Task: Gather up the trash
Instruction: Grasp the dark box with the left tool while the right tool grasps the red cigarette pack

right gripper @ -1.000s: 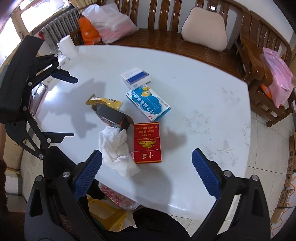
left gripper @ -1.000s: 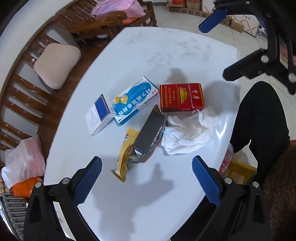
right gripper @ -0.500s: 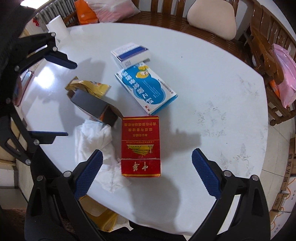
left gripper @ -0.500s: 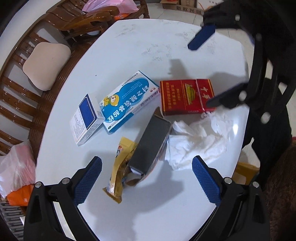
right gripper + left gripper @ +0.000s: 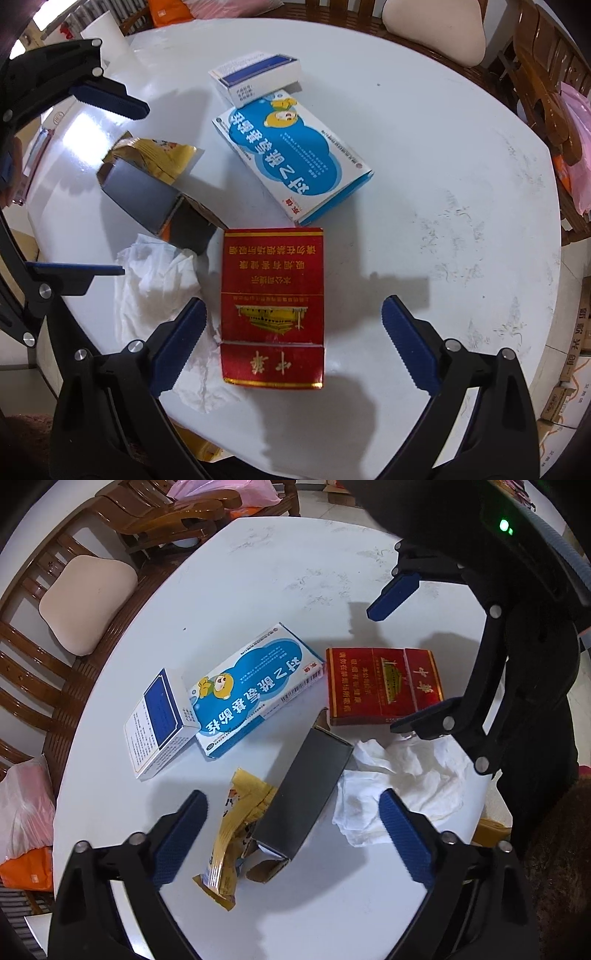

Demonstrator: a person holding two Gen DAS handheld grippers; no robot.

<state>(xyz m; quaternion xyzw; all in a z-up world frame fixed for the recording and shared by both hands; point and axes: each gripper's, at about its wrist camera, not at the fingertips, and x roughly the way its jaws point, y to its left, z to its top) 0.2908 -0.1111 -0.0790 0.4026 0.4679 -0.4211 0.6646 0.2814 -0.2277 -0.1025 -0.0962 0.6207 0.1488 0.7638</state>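
Observation:
Trash lies on a white oval table (image 5: 258,572): a red cigarette carton (image 5: 272,306), a blue-and-white medicine box (image 5: 255,685), a small white-and-blue box (image 5: 159,722), a dark grey open box (image 5: 303,797), a yellow wrapper (image 5: 232,834) and crumpled white tissue (image 5: 399,786). My left gripper (image 5: 291,838) is open, its fingers on either side of the grey box and wrapper, above them. My right gripper (image 5: 293,343) is open, low over the red carton, which lies between its fingers. It also shows in the left wrist view (image 5: 402,661).
Wooden chairs with a beige cushion (image 5: 86,603) and plastic bags (image 5: 22,808) ring the table's far side. A white paper roll (image 5: 107,38) stands at the table's edge. Cardboard boxes (image 5: 576,354) sit on the floor. A yellow object (image 5: 491,830) lies below the table's near edge.
Both grippers have moved down and closer to the table. The right one has come over the red carton; the left one has come over the grey box and wrapper.

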